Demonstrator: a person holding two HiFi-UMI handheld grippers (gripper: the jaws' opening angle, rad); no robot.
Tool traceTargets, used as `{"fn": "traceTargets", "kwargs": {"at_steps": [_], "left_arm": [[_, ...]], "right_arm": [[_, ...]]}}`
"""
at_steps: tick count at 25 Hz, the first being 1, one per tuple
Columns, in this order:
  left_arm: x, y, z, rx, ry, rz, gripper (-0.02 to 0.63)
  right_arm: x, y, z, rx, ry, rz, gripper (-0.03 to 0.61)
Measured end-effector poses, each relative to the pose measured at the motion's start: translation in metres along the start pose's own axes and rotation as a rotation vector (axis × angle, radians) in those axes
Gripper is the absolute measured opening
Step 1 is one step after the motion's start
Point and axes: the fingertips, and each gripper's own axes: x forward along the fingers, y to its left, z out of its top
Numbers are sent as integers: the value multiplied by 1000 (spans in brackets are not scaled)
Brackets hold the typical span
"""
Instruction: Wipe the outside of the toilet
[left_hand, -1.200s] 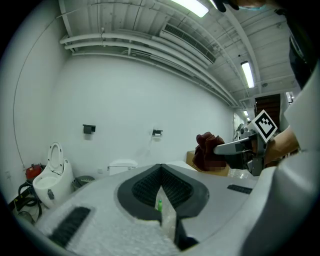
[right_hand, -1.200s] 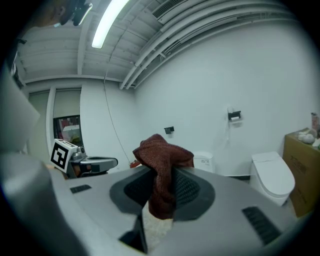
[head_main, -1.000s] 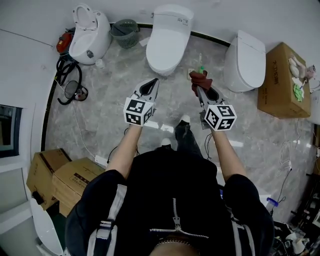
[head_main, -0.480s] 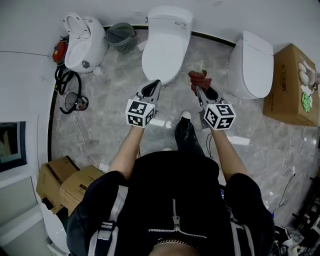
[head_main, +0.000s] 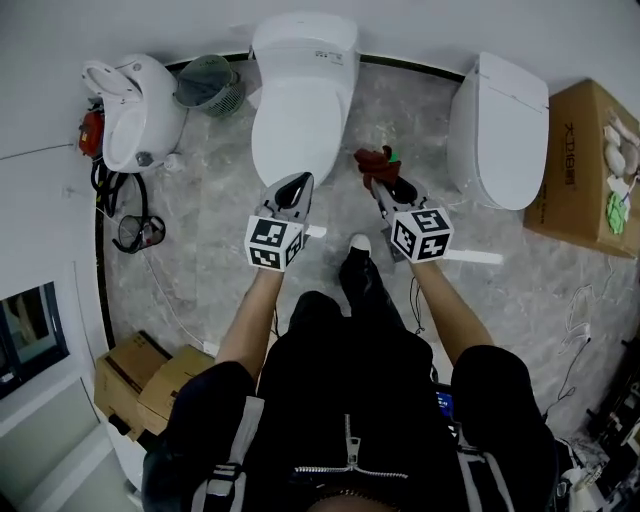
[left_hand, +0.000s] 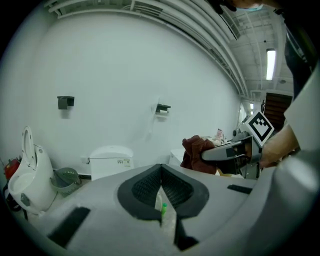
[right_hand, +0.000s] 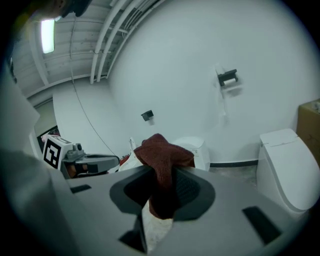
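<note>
A white toilet (head_main: 298, 95) with its lid down stands against the wall ahead; it also shows in the left gripper view as the toilet (left_hand: 111, 160). My right gripper (head_main: 383, 176) is shut on a dark red cloth (head_main: 373, 162), held over the floor just right of the bowl. The cloth (right_hand: 162, 165) hangs bunched between the jaws in the right gripper view. My left gripper (head_main: 296, 186) is shut with nothing in it, at the bowl's front edge. The right gripper and cloth (left_hand: 196, 154) also appear in the left gripper view.
A second closed toilet (head_main: 498, 125) stands to the right, a cardboard box (head_main: 588, 165) beyond it. At the left are a toilet with raised lid (head_main: 135, 108), a green basket (head_main: 210, 84) and cables (head_main: 125, 215). More boxes (head_main: 150, 385) sit behind left. A small green-capped thing (head_main: 393, 156) lies on the floor.
The person has stepped closer to the middle toilet. Both grippers have come nearer its bowl, the right one still holding the cloth.
</note>
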Motion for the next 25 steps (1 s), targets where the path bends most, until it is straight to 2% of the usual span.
{"fn": "traceTargets", "kwargs": {"at_steps": [5,8,12,18,25], "left_arm": [[56,11,-28,-22,60,-30,5],[82,23,-62,-67,118,-47,5],[128,30,-112,-104,141,-79,5],[165,52,-181,-61,163,-84,5],[218,72,-246,-82,193,-106,5]], "right_arm": [[55,-40,-24,68,50,-22,95],[87,-62,-56,130,100,-55,96],[127,-102,-100,155,135,-94,97],[185,-150,-173,234,149,-152,98],[285,-218,-221,231,174,-168,98]]}}
